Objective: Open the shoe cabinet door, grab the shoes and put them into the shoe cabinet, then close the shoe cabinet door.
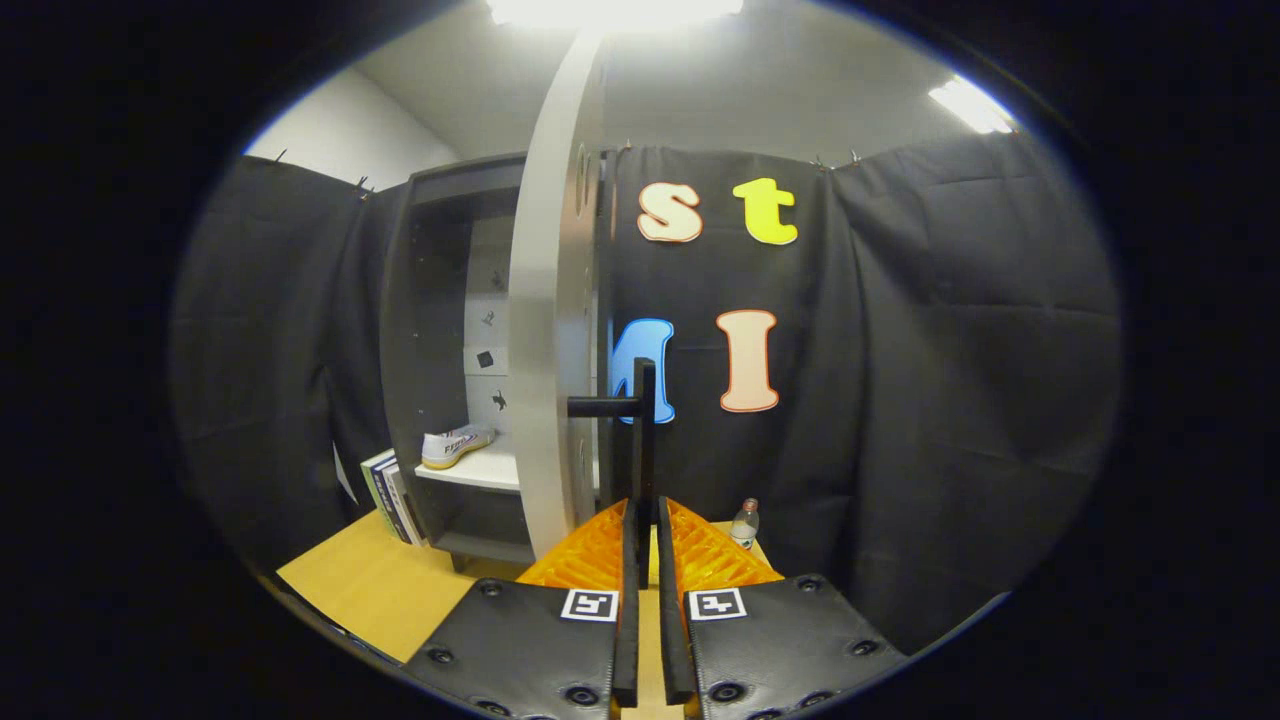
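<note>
Just ahead of the gripper (648, 520) hangs the door handle (640, 440), a dark upright bar joined to the door by a short horizontal stem. The two fingers stand nearly pressed together, with only a thin slit between them, and the lower end of the bar runs down into that slit at the fingertips; whether both fingers actually press on it cannot be told.

The cabinet door (555, 330) is swung wide, so that its pale edge faces the gripper and divides the scene. To its left the dark shoe cabinet (440, 260) stands open, its inside exposed. One white shoe (455, 445) lies on its sole on the light shelf (480, 468) inside, toe pointing toward the opening. The shoe thus appears already stowed, and the grip at the handle probably serves the last step, swinging the door shut.

A row of books (390, 497) leans against the cabinet's left foot on the yellow table (370, 590). A small bottle (744, 524) stands upright near the black cloth wall, beyond and to the right of the fingers.

Holding the handle low on its bar would give a long lever about the hinge; the door's arc toward the cabinet looks free of obstacles.
</note>
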### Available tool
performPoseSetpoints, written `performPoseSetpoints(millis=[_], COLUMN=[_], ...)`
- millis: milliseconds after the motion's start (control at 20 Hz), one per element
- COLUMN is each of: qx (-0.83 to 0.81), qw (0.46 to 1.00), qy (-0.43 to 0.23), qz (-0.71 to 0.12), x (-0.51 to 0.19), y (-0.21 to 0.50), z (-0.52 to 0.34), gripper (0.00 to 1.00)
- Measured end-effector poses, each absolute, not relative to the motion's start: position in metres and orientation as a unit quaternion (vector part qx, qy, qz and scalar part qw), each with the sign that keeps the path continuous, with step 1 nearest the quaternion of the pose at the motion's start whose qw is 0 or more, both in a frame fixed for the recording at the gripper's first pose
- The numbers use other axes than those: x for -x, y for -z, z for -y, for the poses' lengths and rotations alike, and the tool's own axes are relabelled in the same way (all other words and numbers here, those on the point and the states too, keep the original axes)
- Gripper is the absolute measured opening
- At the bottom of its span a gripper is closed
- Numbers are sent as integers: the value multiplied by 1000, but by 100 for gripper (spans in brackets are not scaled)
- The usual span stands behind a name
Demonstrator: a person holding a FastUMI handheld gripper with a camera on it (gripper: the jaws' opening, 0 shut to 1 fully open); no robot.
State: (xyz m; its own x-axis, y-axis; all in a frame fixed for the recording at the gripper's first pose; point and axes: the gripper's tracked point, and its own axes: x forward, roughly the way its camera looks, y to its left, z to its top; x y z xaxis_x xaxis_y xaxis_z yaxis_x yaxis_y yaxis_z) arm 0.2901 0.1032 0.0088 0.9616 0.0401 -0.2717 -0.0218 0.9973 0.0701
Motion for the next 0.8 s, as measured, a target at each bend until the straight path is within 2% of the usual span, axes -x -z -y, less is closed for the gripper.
performPoseSetpoints(millis=[150,350,700,800], qx=[-51,9,-26,-26], qw=[990,996,996,993], qy=[-19,1,-69,-90], qz=[-130,-90,-46,-66], x=[-286,-286,-281,-276], y=[-13,-24,-31,-18], z=[-113,-92,-145,-161], gripper=[25,62,98,98])
